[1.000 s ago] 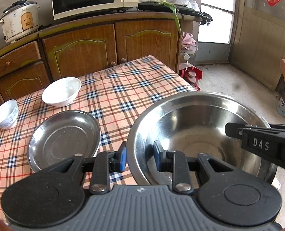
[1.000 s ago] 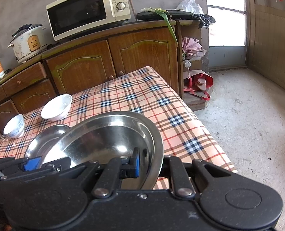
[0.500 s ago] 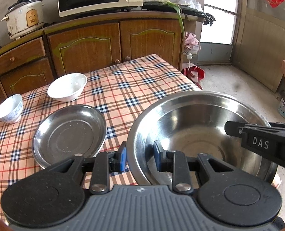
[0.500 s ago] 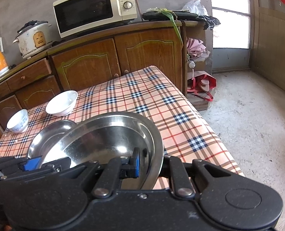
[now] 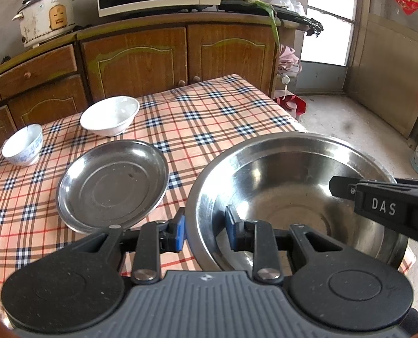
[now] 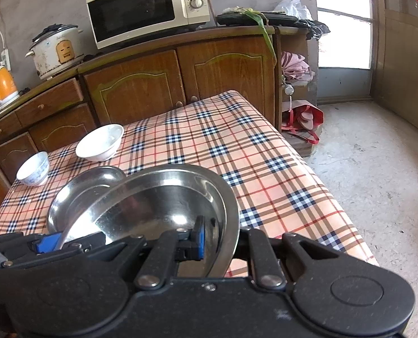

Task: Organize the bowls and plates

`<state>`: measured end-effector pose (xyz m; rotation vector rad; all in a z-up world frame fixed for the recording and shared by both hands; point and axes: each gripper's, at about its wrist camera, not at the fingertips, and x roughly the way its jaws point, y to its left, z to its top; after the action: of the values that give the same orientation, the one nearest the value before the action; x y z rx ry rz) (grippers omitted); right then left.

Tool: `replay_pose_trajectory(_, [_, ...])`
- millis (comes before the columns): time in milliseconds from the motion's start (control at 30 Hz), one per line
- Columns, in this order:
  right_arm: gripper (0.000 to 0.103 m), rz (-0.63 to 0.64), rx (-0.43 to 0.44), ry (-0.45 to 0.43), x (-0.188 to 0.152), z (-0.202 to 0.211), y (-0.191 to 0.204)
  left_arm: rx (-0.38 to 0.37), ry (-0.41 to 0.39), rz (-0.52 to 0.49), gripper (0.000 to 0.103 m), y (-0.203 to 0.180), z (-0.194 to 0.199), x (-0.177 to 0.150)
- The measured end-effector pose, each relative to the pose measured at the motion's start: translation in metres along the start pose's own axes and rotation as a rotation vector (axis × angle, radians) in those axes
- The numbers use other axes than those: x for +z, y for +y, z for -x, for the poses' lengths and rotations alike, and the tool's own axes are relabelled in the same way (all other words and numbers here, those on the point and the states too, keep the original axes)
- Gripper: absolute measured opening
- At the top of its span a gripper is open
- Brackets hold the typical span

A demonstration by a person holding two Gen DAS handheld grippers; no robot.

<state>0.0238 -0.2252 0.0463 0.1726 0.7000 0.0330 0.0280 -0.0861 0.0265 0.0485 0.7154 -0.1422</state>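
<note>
Both grippers carried steel basin (image 5: 293, 186) nearer flat plate (image 5: 111, 183); jaws clamped.

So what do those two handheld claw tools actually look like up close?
Both are matte black plastic. The left gripper has a grey ribbed body, two round black discs at its sides, silver pivot screws and blue pads on its fingers. The right gripper has the same build; its side, seen from the left camera, carries white letters reading DAS.

Home kitchen, microwave (image 6: 148, 9), rice cooker (image 6: 56, 50), wooden cabinets (image 6: 180, 76), checked tablecloth (image 6: 223, 140)
</note>
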Motion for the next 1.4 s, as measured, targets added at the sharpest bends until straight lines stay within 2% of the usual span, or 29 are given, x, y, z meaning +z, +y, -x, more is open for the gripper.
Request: replay_pose_trajectory(1400, [0.016,0.076,0.104,0.048,-0.03,0.0,0.066,0.081,0.037,0.104,0.029,0.057,0.018,-0.034])
